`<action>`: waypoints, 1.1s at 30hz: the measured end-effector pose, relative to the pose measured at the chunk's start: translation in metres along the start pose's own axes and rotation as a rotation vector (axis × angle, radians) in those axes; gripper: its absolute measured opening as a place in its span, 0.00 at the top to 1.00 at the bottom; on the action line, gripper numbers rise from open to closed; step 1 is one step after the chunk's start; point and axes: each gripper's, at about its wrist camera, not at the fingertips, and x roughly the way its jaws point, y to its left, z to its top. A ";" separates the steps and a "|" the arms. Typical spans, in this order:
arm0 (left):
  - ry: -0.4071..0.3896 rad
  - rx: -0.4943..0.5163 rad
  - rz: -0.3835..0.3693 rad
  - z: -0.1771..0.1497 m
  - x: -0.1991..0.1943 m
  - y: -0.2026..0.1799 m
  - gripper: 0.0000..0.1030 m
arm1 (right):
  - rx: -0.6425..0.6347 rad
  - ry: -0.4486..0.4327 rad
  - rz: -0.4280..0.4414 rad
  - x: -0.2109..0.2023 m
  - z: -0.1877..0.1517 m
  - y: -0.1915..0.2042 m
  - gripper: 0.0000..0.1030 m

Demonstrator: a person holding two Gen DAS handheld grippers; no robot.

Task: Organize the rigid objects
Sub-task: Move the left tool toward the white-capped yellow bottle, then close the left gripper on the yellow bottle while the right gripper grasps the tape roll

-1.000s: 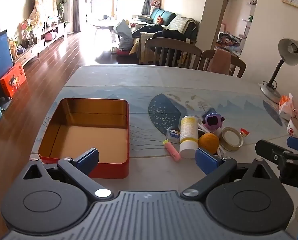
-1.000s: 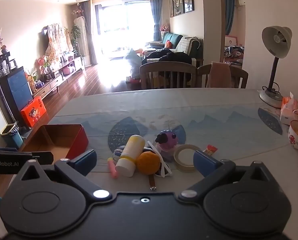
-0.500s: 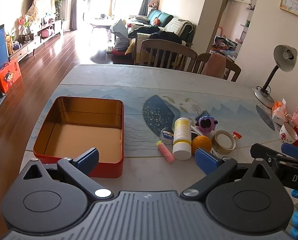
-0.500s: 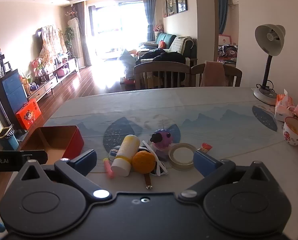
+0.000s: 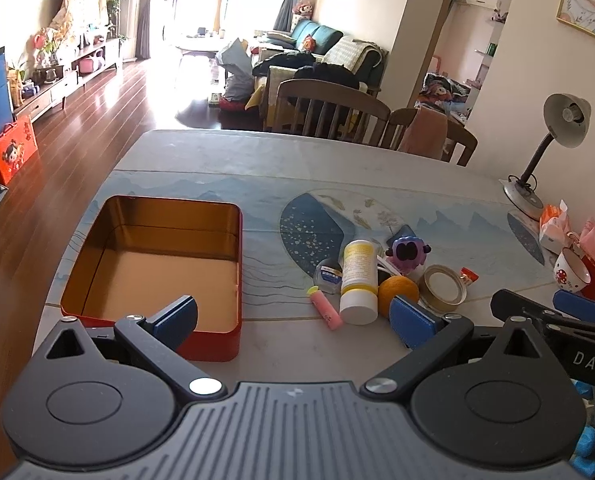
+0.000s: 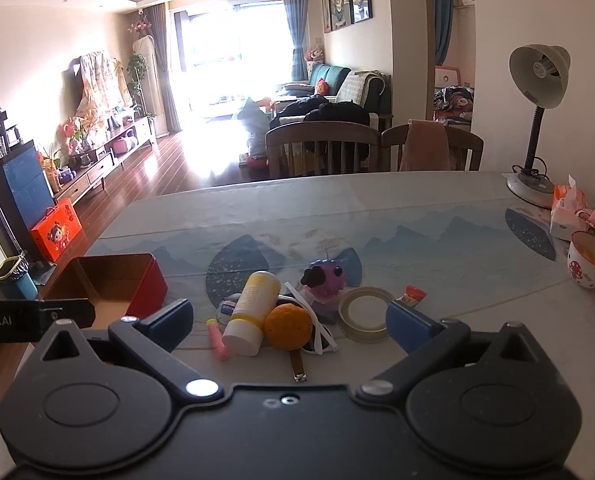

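Both claws, left (image 5: 293,316) and right (image 6: 289,322), gape empty. Red tin (image 5: 153,264) left of white bottle (image 5: 359,280); orange (image 6: 288,327) touching it. Only right view shows nail clipper (image 6: 298,366).

Tin to our left, clutter to our right

Ahead of our left tongs (image 5: 293,318) sits the tin (image 5: 153,264) on the table (image 5: 297,160); right of it lie the marker (image 5: 326,312), bottle (image 5: 359,280), orange (image 5: 397,290) and tape roll (image 5: 444,289), with the toy (image 5: 407,251) behind them.
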 end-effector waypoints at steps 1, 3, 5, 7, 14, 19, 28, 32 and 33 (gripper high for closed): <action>-0.001 0.002 -0.001 0.001 0.000 0.000 0.00 | 0.000 -0.001 0.000 0.000 0.000 0.000 0.00; -0.003 0.010 0.001 0.001 0.000 -0.001 0.00 | 0.000 -0.001 0.004 0.001 0.001 -0.001 0.00; -0.007 0.019 0.004 0.002 0.000 -0.003 0.00 | -0.001 -0.002 0.003 0.001 0.002 0.000 0.00; -0.007 0.024 0.004 0.003 0.000 -0.004 0.00 | -0.001 0.000 0.002 0.001 0.002 0.000 0.01; -0.020 0.032 0.000 0.006 0.000 -0.009 0.00 | -0.001 -0.008 -0.018 -0.001 0.005 -0.002 0.01; -0.012 0.036 0.014 0.007 0.003 -0.014 0.00 | 0.000 -0.010 -0.034 -0.004 0.006 -0.005 0.01; 0.038 0.013 0.020 0.010 0.029 -0.030 0.00 | -0.005 -0.004 -0.045 0.009 0.010 -0.024 0.04; 0.043 0.015 0.041 0.011 0.043 -0.043 0.00 | -0.006 0.020 -0.036 0.024 0.011 -0.041 0.06; 0.048 0.017 0.044 0.012 0.048 -0.047 0.00 | -0.007 0.025 -0.032 0.028 0.011 -0.046 0.06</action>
